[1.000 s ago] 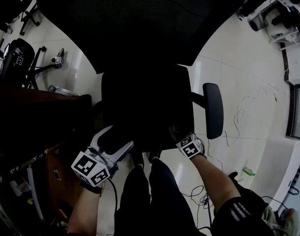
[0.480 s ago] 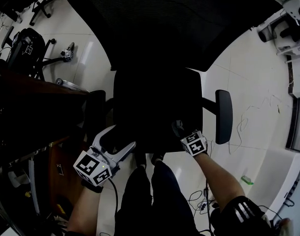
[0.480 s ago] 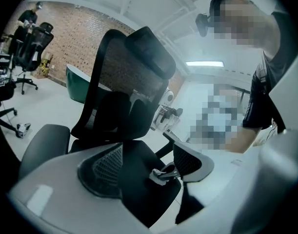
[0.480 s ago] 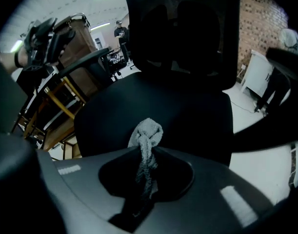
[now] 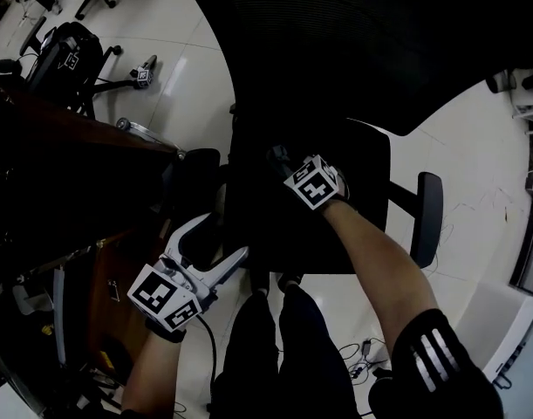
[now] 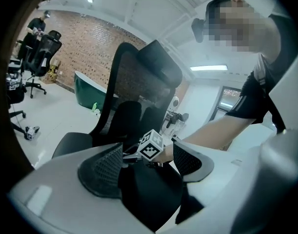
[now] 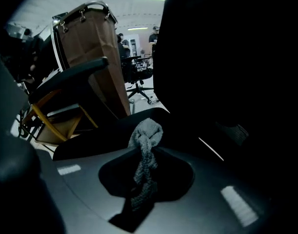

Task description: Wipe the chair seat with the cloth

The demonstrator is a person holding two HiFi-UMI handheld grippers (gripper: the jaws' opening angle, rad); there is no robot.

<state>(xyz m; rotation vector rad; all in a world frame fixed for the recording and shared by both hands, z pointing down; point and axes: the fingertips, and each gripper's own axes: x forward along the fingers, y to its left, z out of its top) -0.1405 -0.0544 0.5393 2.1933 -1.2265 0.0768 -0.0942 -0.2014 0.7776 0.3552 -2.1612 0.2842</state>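
Black padded office-chair seat (image 5: 336, 225), right gripper (image 5: 279, 160) over the seat's left part near the backrest, jaws clamped on a crumpled grey knitted cloth (image 7: 145, 143) down at the seat surface, left gripper (image 5: 218, 238) at the seat's front left edge, jaws spread wide, gripping nothing.

Right gripper (image 5: 277, 158) with cloth (image 7: 146, 139) farther in across the chair seat (image 5: 358, 230)

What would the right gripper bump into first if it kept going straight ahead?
Most likely the chair seat: the right gripper tilts down toward it, cloth pinched in its fingers. Depth is hard to judge; the armrest lies farther on.
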